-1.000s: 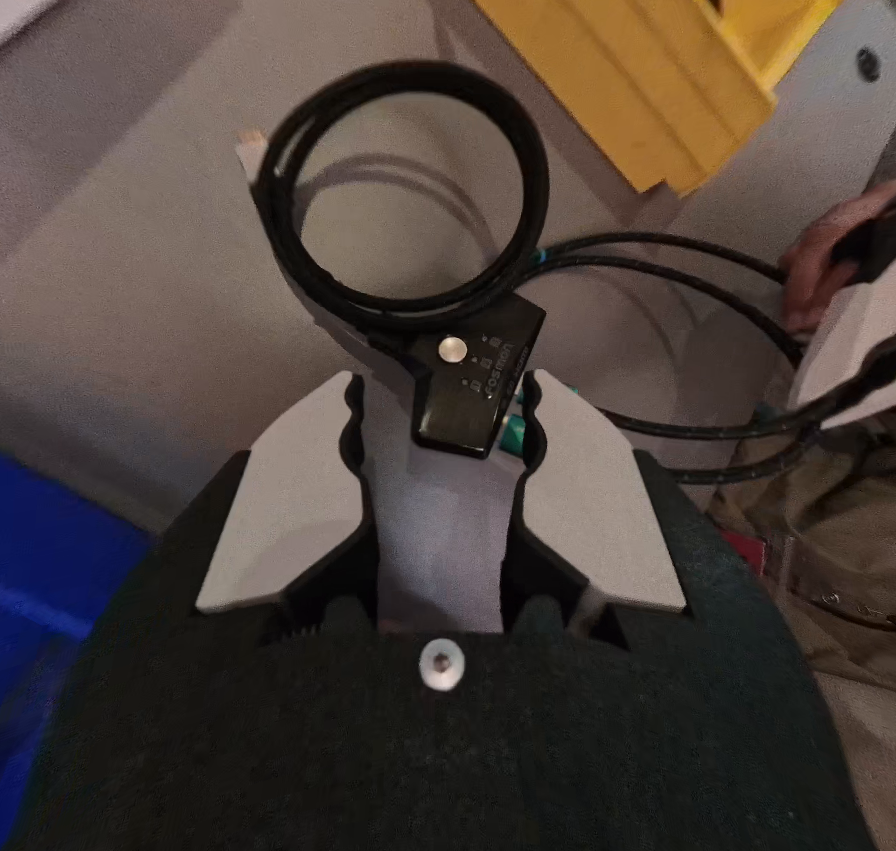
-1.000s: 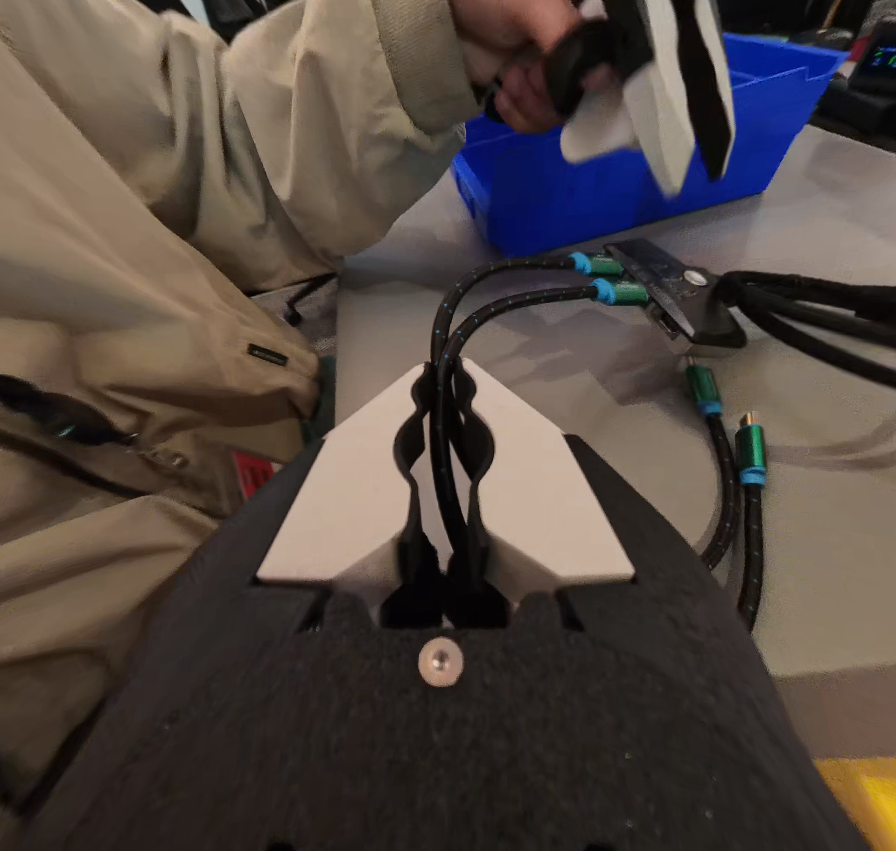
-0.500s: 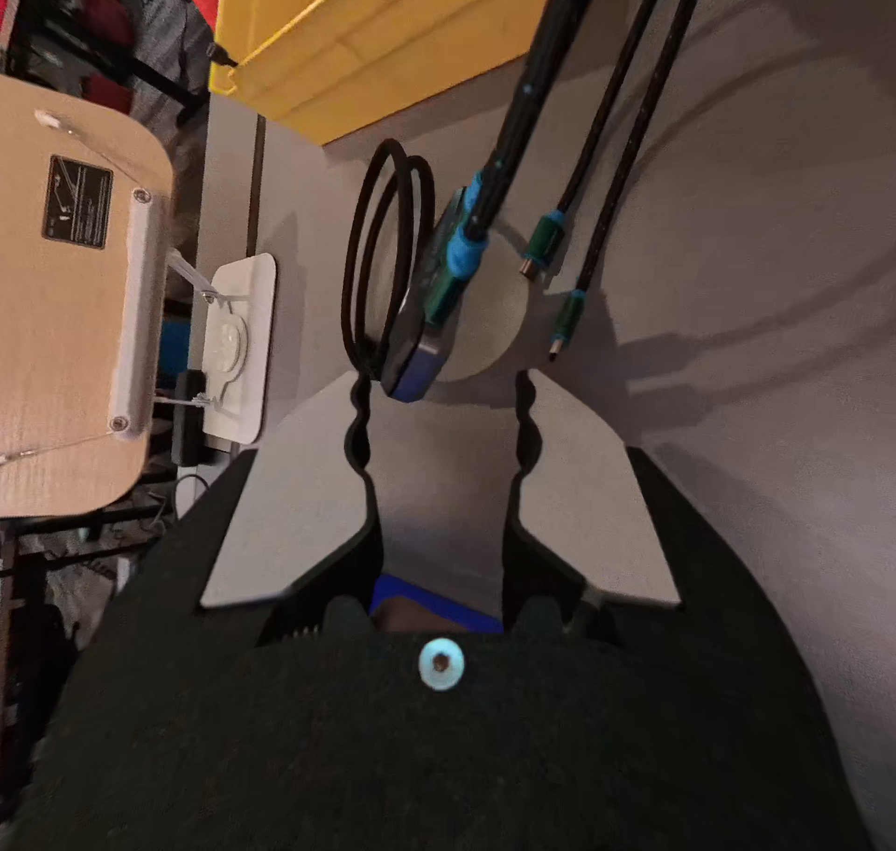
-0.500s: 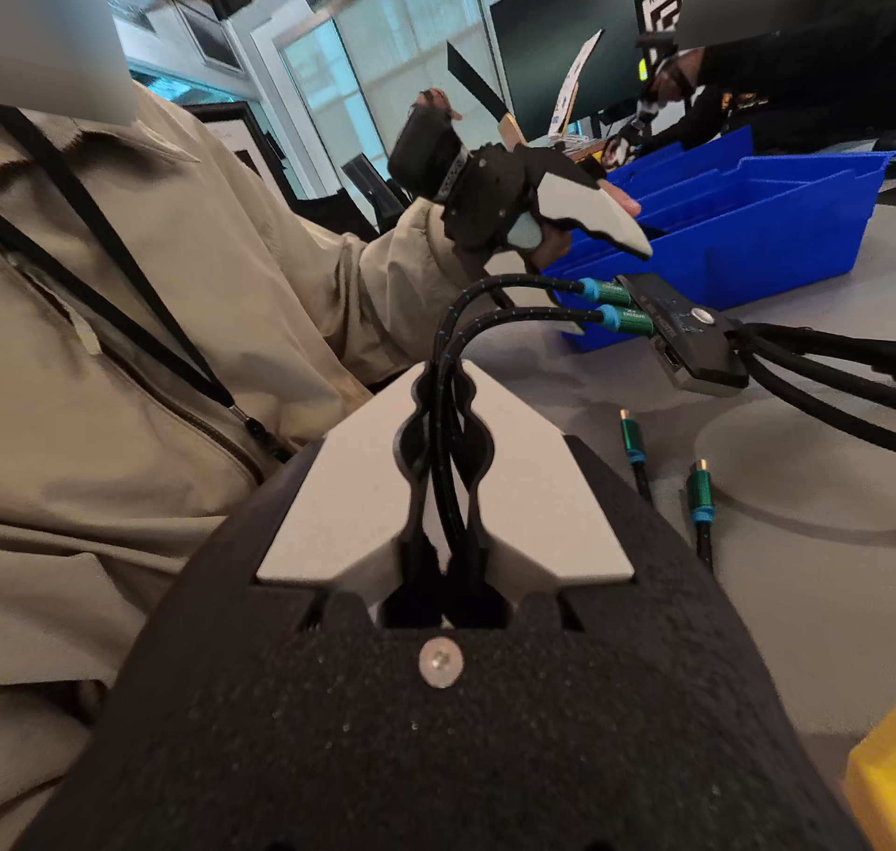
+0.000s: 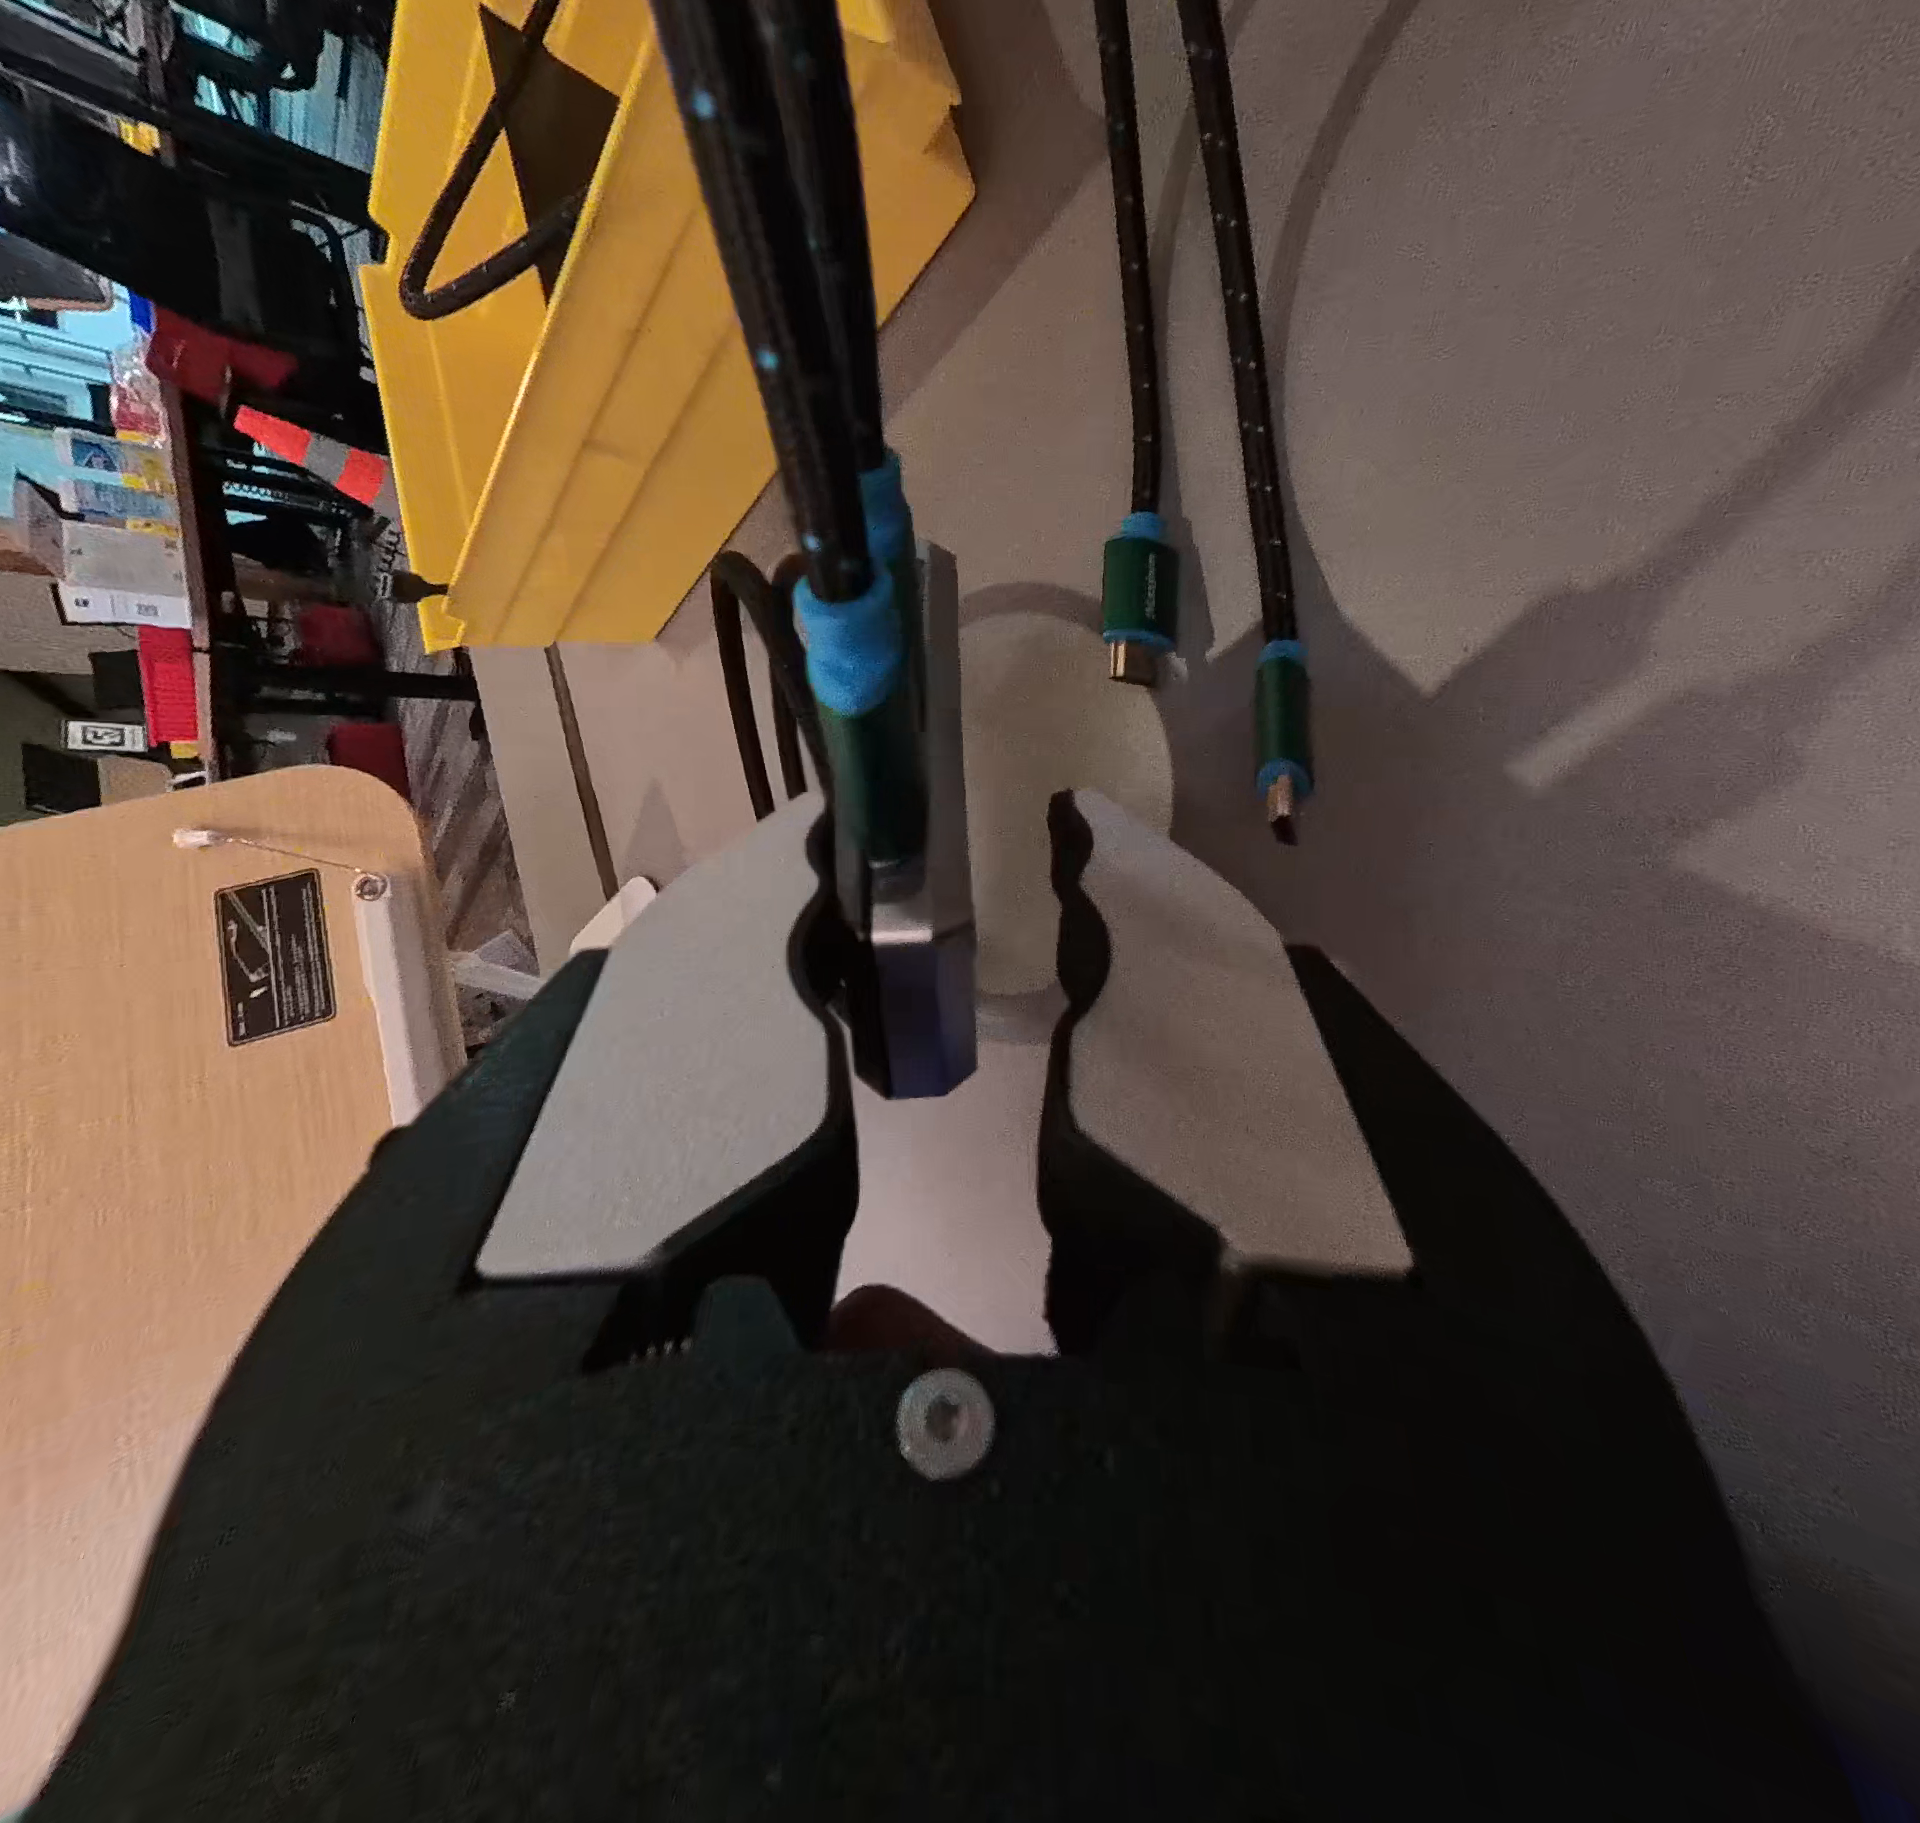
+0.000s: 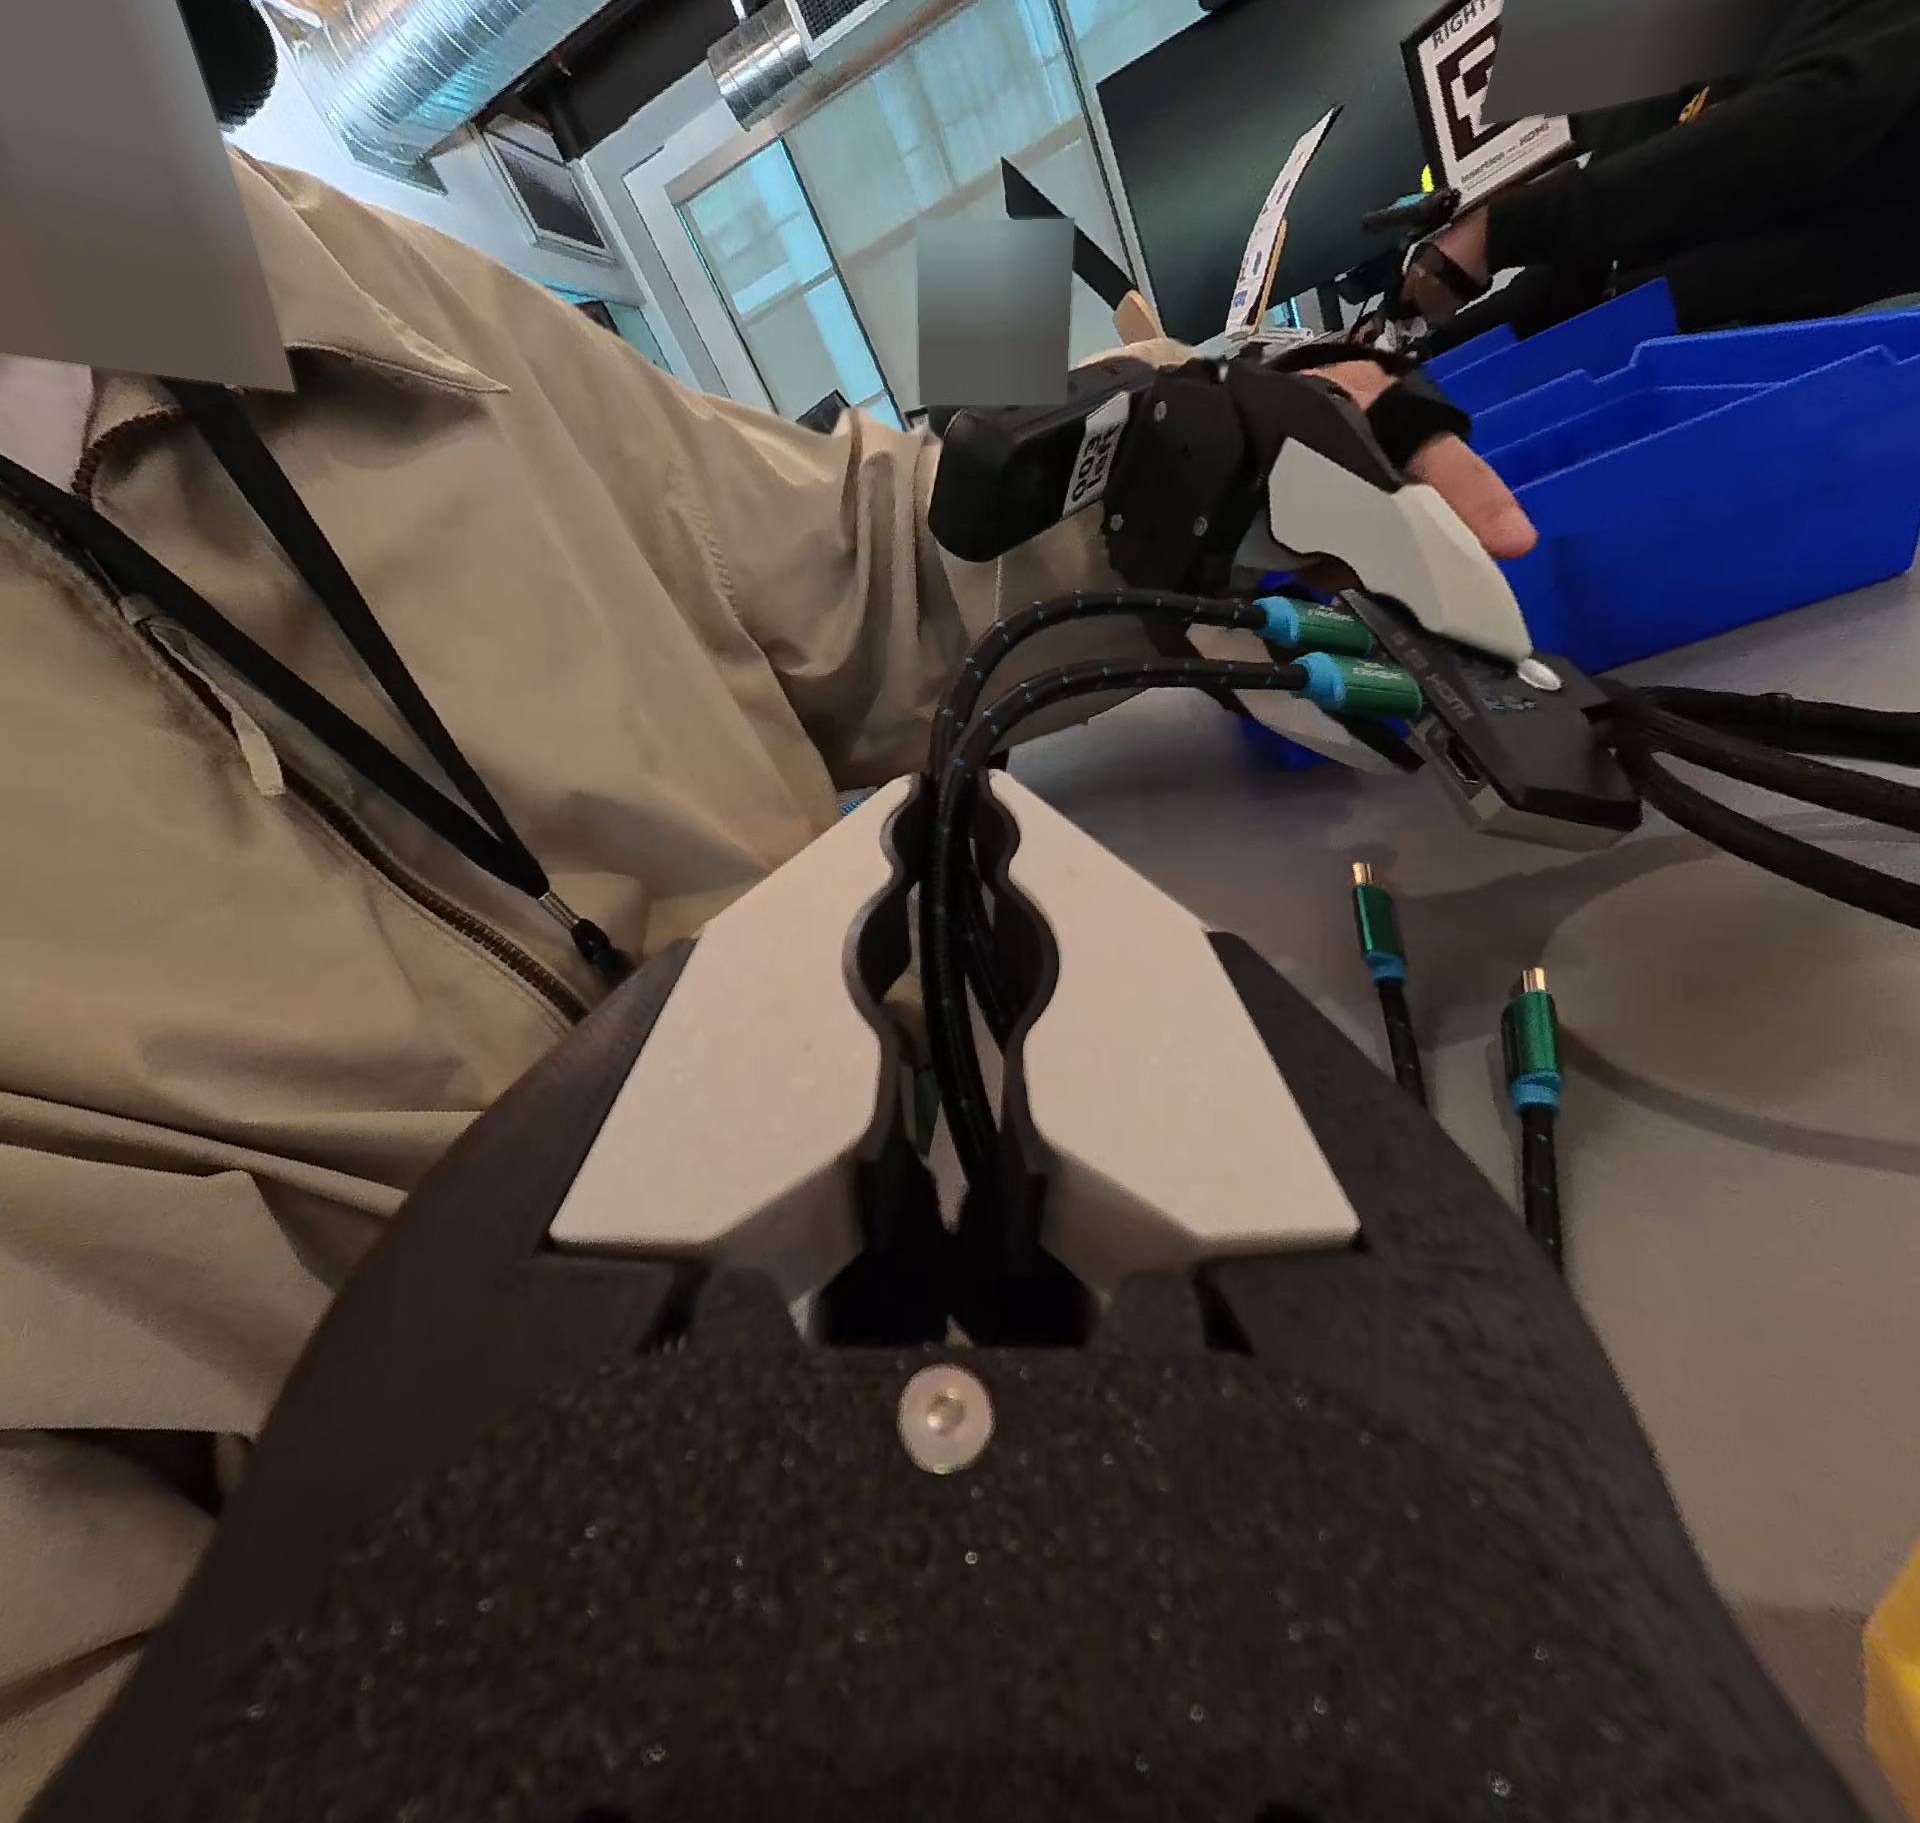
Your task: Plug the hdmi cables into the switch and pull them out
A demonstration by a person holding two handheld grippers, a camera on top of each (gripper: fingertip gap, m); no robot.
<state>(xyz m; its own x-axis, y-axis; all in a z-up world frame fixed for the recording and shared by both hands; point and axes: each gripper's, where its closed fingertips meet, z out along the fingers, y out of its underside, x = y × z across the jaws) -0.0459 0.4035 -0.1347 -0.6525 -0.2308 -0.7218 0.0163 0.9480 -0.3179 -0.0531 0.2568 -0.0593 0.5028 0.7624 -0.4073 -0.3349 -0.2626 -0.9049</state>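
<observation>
Loosely, left tongs straddle the switch edge-on.

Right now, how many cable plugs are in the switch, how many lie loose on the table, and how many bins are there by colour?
Plugs in the switch: 2
Loose plugs on the table: 2
Blue bins: 1
Yellow bins: 1
Total: 6
</observation>
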